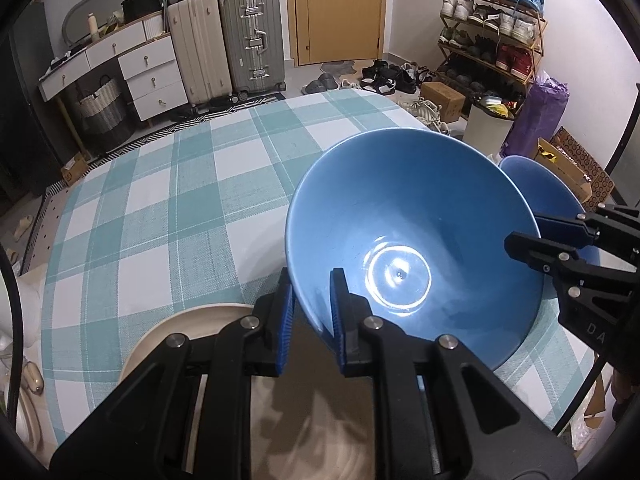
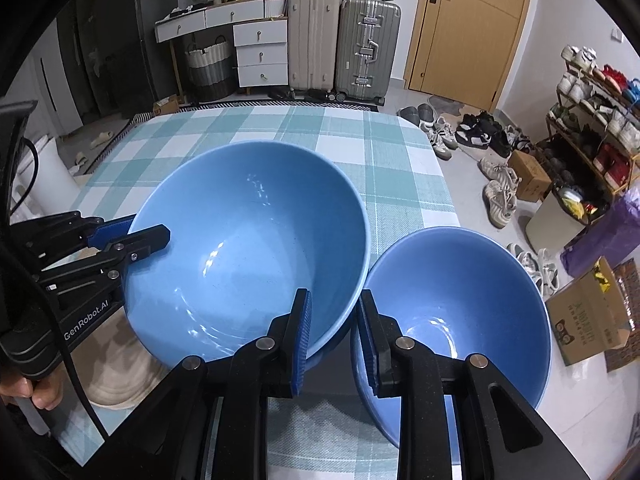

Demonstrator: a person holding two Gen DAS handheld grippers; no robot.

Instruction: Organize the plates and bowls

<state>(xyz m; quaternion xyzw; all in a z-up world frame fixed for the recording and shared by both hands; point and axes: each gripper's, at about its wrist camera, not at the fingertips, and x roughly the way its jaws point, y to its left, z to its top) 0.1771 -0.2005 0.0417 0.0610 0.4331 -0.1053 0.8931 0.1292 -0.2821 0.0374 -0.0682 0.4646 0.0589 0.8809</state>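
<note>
Small blue bowl (image 1: 552,188): mostly hidden behind the large blue bowl (image 1: 412,236) in the left wrist view. Beige plate (image 1: 192,332): near part covered by the left gripper (image 1: 312,312). Counter (image 2: 400,168): near edge cut off by the frame.

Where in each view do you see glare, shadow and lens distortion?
Left wrist view: a bright ring of glare sits in the bottom of the big blue bowl, and shadow from the tongs falls across the beige plate. Right wrist view: only faint streaks shine inside that bowl, and the tablecloth edges bow outward.
</note>
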